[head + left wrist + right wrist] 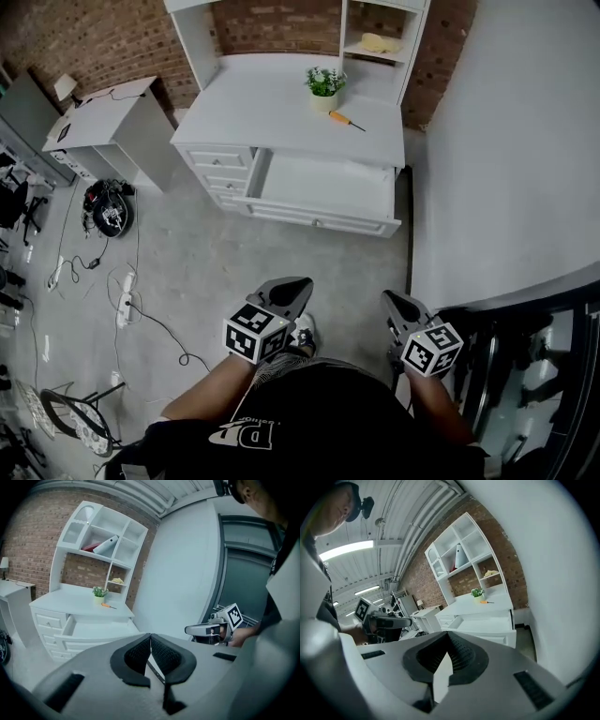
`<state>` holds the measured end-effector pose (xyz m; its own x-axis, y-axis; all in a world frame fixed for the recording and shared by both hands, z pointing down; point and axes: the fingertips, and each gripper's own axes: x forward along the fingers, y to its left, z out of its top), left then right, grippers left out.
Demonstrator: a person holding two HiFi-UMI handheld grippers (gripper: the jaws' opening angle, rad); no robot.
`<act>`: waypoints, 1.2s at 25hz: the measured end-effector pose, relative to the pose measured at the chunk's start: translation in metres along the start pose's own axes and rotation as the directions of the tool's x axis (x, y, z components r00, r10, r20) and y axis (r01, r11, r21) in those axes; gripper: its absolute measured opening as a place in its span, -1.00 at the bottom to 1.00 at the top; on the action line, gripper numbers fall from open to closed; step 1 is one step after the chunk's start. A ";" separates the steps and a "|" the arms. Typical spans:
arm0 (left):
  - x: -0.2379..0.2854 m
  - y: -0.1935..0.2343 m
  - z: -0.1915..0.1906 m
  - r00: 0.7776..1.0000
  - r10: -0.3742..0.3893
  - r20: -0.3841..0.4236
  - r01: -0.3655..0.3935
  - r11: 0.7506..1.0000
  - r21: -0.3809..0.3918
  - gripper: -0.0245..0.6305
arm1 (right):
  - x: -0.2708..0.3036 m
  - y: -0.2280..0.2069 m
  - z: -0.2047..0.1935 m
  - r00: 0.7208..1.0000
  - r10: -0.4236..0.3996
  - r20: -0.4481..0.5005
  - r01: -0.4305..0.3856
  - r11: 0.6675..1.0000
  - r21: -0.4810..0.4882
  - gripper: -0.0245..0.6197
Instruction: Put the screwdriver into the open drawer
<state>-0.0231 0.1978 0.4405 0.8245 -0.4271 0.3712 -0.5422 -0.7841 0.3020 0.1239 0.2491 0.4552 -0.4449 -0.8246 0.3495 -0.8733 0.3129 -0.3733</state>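
An orange-handled screwdriver (pixel 345 119) lies on the white desk top (pixel 272 103), just right of a small potted plant (pixel 324 87). Below it the desk's wide drawer (pixel 323 186) stands pulled open, its inside bare. Both grippers are held low near the person's body, well short of the desk. My left gripper (pixel 292 289) is shut with nothing in it, and so is my right gripper (pixel 396 305). The left gripper view shows the screwdriver (pixel 108 605), the drawer (pixel 93 630) and the left gripper (pixel 150 637). The right gripper view shows the screwdriver (pixel 486 602), the drawer (pixel 483 620) and the right gripper (pixel 447 637).
A white wall (pixel 506 141) runs close along the right, with dark metal racking (pixel 525 366) beside it. A small white side table (pixel 103 117) stands left of the desk. Cables and a power strip (pixel 124 302) lie on the grey floor at left, near a black object (pixel 108 206).
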 end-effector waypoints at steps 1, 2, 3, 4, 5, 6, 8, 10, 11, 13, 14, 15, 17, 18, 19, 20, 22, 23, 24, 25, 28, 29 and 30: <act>0.003 0.011 0.009 1.000 -0.002 0.007 0.002 1.000 0.004 -0.87 | 0.012 0.000 0.009 1.000 0.000 0.005 0.000 1.000 -0.008 -0.91; 0.006 0.024 0.017 1.000 -0.004 0.013 0.004 1.000 0.006 -0.87 | 0.025 0.000 0.016 1.000 0.000 0.008 0.000 1.000 -0.015 -0.90; 0.008 0.036 0.024 1.000 -0.005 0.019 0.005 1.000 0.005 -0.87 | 0.037 0.000 0.023 1.000 0.001 0.010 -0.001 1.000 -0.018 -0.90; 0.011 0.049 0.030 1.000 -0.006 0.022 0.006 1.000 0.000 -0.87 | 0.049 -0.001 0.029 1.000 0.001 0.012 0.000 1.000 -0.018 -0.90; 0.013 0.060 0.034 1.000 -0.006 0.024 0.006 1.000 -0.007 -0.87 | 0.060 -0.001 0.035 1.000 -0.001 0.013 0.001 1.000 -0.015 -0.90; 0.014 0.071 0.038 1.000 -0.007 0.025 0.007 1.000 -0.013 -0.87 | 0.071 -0.001 0.039 1.000 -0.003 0.013 0.003 1.000 -0.012 -0.90; 0.016 0.089 0.045 1.000 -0.011 0.027 0.011 1.000 -0.016 -0.87 | 0.089 -0.001 0.047 1.000 -0.008 0.009 0.008 1.000 -0.011 -0.90; 0.018 0.106 0.051 0.999 -0.016 0.030 0.017 1.000 -0.009 -0.87 | 0.107 -0.001 0.053 1.000 -0.013 0.002 0.013 1.000 -0.015 -0.91; 0.018 0.115 0.053 0.999 -0.018 0.031 0.018 1.000 -0.005 -0.87 | 0.116 -0.001 0.055 1.000 -0.016 -0.001 0.015 1.000 -0.017 -0.91; 0.019 0.130 0.056 0.999 -0.019 0.031 0.019 1.000 0.000 -0.87 | 0.130 0.001 0.058 1.000 -0.020 -0.006 0.020 1.000 -0.021 -0.90; 0.019 0.136 0.057 0.999 -0.019 0.031 0.019 1.000 0.001 -0.87 | 0.136 0.002 0.060 1.000 -0.021 -0.009 0.020 1.000 -0.023 -0.91; 0.019 0.142 0.058 0.999 -0.021 0.033 0.021 1.000 0.001 -0.87 | 0.141 0.004 0.061 1.000 -0.021 -0.014 0.021 0.999 -0.027 -0.90; 0.019 0.150 0.060 0.999 -0.024 0.041 0.024 1.000 -0.004 -0.87 | 0.150 0.005 0.063 0.999 -0.022 -0.027 0.021 0.999 -0.035 -0.90; 0.019 0.153 0.061 0.999 -0.024 0.044 0.025 1.000 -0.008 -0.87 | 0.154 0.005 0.064 0.999 -0.023 -0.033 0.021 0.999 -0.037 -0.90; 0.019 0.157 0.062 0.999 -0.023 0.045 0.024 1.000 -0.012 -0.87 | 0.158 0.005 0.066 0.999 -0.024 -0.039 0.022 0.999 -0.038 -0.90; 0.019 0.160 0.061 0.999 -0.023 0.042 0.023 1.000 -0.015 -0.87 | 0.162 0.005 0.067 0.999 -0.025 -0.043 0.023 0.999 -0.040 -0.90; 0.019 0.165 0.060 0.999 -0.023 0.037 0.024 0.999 -0.024 -0.87 | 0.168 0.005 0.070 0.998 -0.028 -0.053 0.026 0.999 -0.045 -0.90; 0.019 0.166 0.060 0.999 -0.023 0.037 0.024 0.999 -0.028 -0.87 | 0.170 0.005 0.071 0.998 -0.029 -0.058 0.026 0.998 -0.048 -0.91; 0.019 0.168 0.060 0.999 -0.023 0.037 0.024 0.999 -0.030 -0.87 | 0.172 0.005 0.073 0.998 -0.029 -0.061 0.026 0.998 -0.050 -0.91; 0.019 0.171 0.061 0.999 -0.021 0.038 0.022 0.999 -0.030 -0.87 | 0.175 0.004 0.074 0.998 -0.028 -0.063 0.025 0.998 -0.051 -0.91; 0.024 0.179 0.063 0.999 -0.012 0.036 0.013 0.999 -0.032 -0.87 | 0.182 0.001 0.077 0.998 -0.025 -0.065 0.021 0.998 -0.051 -0.91; 0.025 0.181 0.064 0.999 -0.008 0.034 0.009 0.999 -0.034 -0.87 | 0.184 -0.002 0.078 0.998 -0.023 -0.064 0.020 0.999 -0.049 -0.91; 0.027 0.182 0.064 1.000 -0.004 0.031 0.006 0.999 -0.036 -0.87 | 0.186 -0.004 0.078 0.998 -0.021 -0.064 0.018 0.999 -0.046 -0.91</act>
<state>-0.0889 0.0146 0.4496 0.8315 -0.4373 0.3426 -0.5431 -0.7698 0.3354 0.0601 0.0577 0.4544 -0.4382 -0.7992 0.4114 -0.8895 0.3195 -0.3267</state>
